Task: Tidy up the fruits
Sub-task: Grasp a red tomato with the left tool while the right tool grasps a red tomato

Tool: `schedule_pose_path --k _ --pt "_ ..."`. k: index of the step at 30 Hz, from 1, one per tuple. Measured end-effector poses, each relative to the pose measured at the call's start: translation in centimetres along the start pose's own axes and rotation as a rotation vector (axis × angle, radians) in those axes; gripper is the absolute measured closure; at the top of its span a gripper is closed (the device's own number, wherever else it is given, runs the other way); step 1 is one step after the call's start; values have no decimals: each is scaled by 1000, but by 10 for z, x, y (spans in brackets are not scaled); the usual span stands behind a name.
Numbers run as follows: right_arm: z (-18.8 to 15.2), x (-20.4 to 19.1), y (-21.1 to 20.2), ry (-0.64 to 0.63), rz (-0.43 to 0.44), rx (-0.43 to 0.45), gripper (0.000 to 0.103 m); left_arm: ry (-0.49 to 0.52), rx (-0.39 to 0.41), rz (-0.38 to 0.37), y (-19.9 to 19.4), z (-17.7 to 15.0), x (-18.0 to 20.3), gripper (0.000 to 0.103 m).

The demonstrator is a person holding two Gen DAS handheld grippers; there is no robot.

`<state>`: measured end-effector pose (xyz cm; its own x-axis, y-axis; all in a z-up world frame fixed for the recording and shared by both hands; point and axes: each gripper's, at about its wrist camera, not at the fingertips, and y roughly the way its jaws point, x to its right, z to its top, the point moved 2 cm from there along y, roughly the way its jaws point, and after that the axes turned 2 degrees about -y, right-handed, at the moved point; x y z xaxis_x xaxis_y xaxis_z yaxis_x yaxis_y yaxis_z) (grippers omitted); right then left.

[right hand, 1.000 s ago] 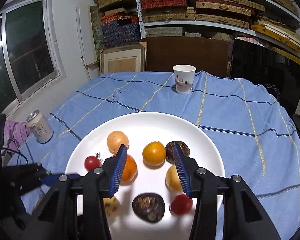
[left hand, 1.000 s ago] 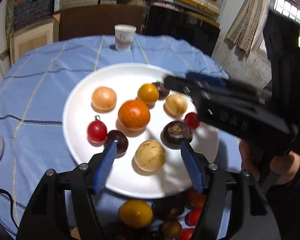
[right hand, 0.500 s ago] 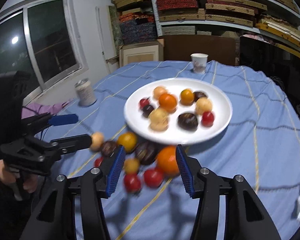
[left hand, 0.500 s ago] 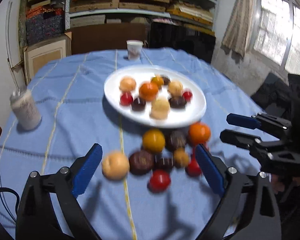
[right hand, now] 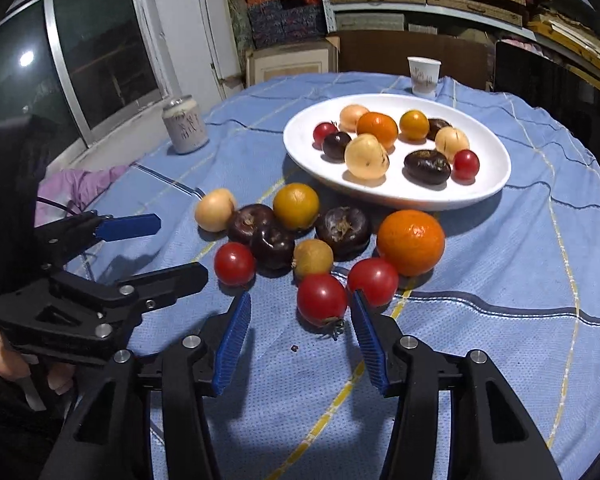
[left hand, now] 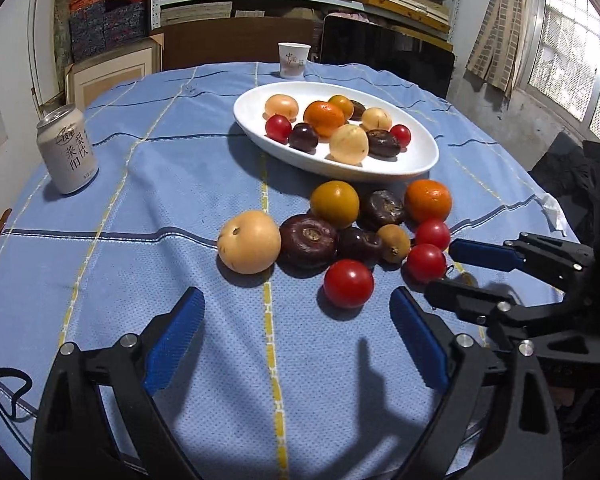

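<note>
Shelves stacked with flat patterned boxes line the back wall, with windows on two sides of the room, behind a round table (left hand: 100, 184) under a blue woven cloth crossed by yellow and dark stripes. On it sits a wide white plate (left hand: 420, 160), smooth and oval from this angle, holding about ten round fruits: orange, pale yellow, dark purple and small red ones. Just in front of the plate, a loose cluster of fruits (right hand: 300, 236) lies on the cloth, many touching each other, including an orange (right hand: 411, 242), a pale round fruit (left hand: 249, 241), wrinkled dark ones and glossy red tomatoes. Off to one side stands a pale drink can (left hand: 67, 149); a paper cup (left hand: 294, 60) stands beyond the plate. The left gripper (left hand: 296, 340), black with ridged blue pads, hangs over bare cloth, jaws wide apart and empty. The right gripper (right hand: 300, 344) has its jaws closing, a red tomato (right hand: 322, 299) just ahead between the tips, pads not pressing it.
</note>
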<state>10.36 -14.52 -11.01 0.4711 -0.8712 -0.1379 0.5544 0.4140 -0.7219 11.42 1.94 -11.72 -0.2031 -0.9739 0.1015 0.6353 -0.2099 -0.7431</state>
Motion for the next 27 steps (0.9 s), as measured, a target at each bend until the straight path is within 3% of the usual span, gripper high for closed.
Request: schedule_pose_path --k 4,6,8,15,20,25,27 --pt "0 3 9 23 -4 -39 56 25 -8 27 5 1 5 11" --pt "0 6 13 45 -3 -56 62 39 -17 37 8 2 7 11" --pt "0 11 18 73 10 -73 75 44 -19 42 10 4 8 11" --pt "-2 9 3 57 -21 -10 75 32 -38 45 16 8 7 11" --pt "-10 19 -2 98 14 -2 75 51 -46 45 21 10 14 11" --pt "-11 23 -5 114 42 17 75 65 -50 32 23 11 20 35" --pt "-11 25 -5 124 50 16 75 74 -42 29 21 10 22 38"
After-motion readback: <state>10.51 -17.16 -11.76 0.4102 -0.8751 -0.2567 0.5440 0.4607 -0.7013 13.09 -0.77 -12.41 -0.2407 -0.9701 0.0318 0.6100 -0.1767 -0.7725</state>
